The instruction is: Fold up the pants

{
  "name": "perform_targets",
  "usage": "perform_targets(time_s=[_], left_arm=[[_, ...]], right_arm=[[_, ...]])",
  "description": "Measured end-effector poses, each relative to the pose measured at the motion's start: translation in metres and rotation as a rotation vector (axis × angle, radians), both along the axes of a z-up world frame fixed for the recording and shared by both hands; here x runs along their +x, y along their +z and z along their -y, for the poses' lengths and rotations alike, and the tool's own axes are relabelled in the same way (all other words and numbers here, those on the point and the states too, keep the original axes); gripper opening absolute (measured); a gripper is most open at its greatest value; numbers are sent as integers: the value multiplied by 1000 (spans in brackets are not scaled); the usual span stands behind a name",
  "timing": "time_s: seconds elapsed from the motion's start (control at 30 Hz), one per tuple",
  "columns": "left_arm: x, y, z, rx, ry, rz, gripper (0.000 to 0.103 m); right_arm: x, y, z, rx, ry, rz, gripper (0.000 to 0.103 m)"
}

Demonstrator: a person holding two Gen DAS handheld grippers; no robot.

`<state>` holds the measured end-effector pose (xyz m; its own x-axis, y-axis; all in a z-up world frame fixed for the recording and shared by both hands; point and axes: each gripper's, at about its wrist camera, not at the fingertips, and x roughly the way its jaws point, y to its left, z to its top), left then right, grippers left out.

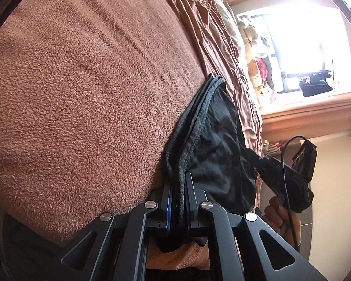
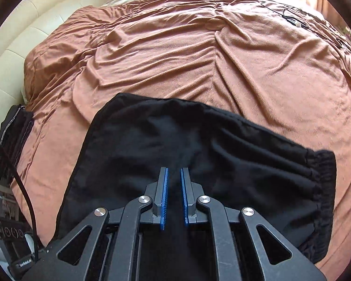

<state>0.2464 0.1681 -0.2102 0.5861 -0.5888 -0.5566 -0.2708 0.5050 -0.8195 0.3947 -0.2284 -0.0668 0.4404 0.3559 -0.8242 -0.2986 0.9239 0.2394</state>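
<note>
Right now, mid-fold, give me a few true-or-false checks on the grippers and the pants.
1. The left gripper is clamped on the black pants' edge. True.
2. The right gripper grips the elastic waistband. False: its jaws are apart, holding nothing, over mid-fabric.
3. The pants lie on a brown blanket. True.
4. The pants are blue denim. False: plain black cloth.
</note>
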Motion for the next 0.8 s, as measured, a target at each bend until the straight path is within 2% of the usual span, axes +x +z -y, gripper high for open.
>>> perform_targets(time_s=[0.27,0.57,0.8], left_arm=[[-1,8,-3,-24,-15,39,8],[3,11,2,-14,-31,40,8],[8,14,11,0,-33,39,8]], right_arm=[[-56,-6,12,49,3,3,7],[-88,-31,17,66,0,-62,7],[-94,-14,20,69,29,-37,7]])
